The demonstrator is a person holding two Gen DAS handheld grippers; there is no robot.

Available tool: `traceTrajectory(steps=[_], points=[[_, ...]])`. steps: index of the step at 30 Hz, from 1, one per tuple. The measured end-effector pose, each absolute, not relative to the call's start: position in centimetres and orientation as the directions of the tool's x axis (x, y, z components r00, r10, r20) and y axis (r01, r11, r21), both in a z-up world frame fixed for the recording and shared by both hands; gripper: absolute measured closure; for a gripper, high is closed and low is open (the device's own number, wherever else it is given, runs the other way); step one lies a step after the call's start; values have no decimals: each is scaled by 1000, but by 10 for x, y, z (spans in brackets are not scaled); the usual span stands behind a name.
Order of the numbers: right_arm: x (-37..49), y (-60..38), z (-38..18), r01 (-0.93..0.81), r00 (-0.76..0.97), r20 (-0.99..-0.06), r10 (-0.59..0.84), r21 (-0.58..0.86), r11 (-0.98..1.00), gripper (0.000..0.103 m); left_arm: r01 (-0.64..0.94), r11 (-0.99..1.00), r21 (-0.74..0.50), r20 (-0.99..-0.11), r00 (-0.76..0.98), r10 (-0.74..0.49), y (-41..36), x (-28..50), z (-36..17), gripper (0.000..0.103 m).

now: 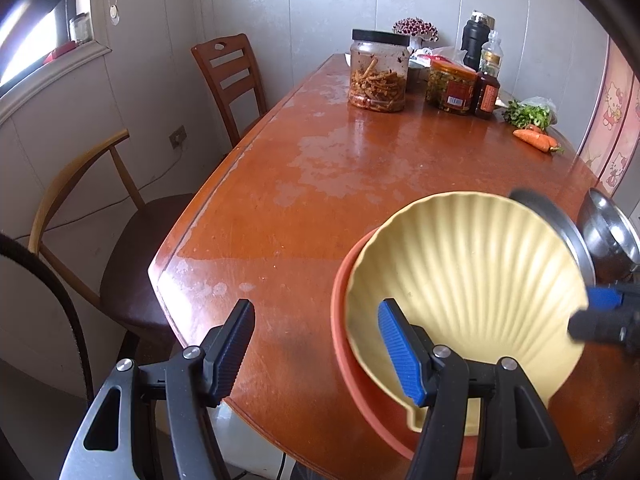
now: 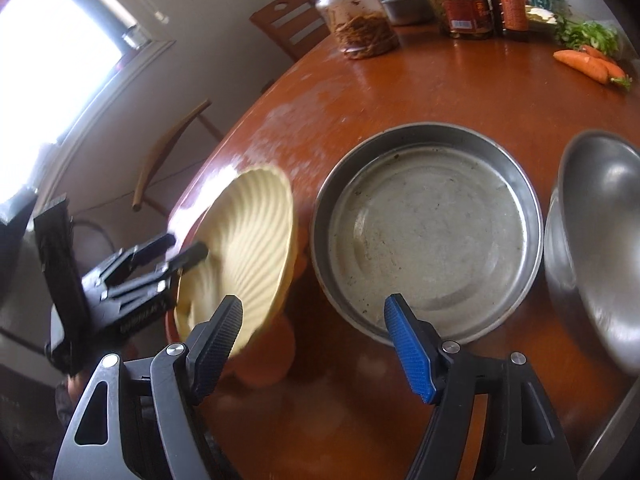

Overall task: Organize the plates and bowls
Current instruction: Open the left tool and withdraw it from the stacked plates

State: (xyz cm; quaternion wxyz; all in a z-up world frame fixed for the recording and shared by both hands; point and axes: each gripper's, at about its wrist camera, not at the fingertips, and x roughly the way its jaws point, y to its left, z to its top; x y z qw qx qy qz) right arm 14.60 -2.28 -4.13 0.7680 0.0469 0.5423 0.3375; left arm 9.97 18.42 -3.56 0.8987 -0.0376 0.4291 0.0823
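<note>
- Low on the right of the left view, the yellow shell plate (image 1: 468, 280) sits tilted in the orange bowl (image 1: 344, 344).
- Left gripper (image 1: 316, 356) fingers are spread, holding nothing. Right gripper (image 2: 316, 348) fingers are spread too.
- That tilted plate may slide off if bumped.
- Only the right view shows the whole steel pan (image 2: 428, 232).

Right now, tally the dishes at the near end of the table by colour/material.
Yellow: 1, the shell plate, tilted in the orange dish
Orange: 1, the orange dish under it
Steel: 2, the flat steel pan and the steel bowl to its right
Total: 4
A steel basin at the far end among the jars is not counted.
</note>
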Motion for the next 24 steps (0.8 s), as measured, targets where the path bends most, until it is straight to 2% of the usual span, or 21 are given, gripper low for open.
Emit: traceTrajectory(steps=[9,24], points=[[114,-40,-47,-493,131,-792,597,470,732,28,-161,987,4,-744,659,110,167,77,-16,38],[50,-67,-44,-559,169,-811,560,389,732,28,-45,999,19,-728,684,45,92,43,-4,38]])
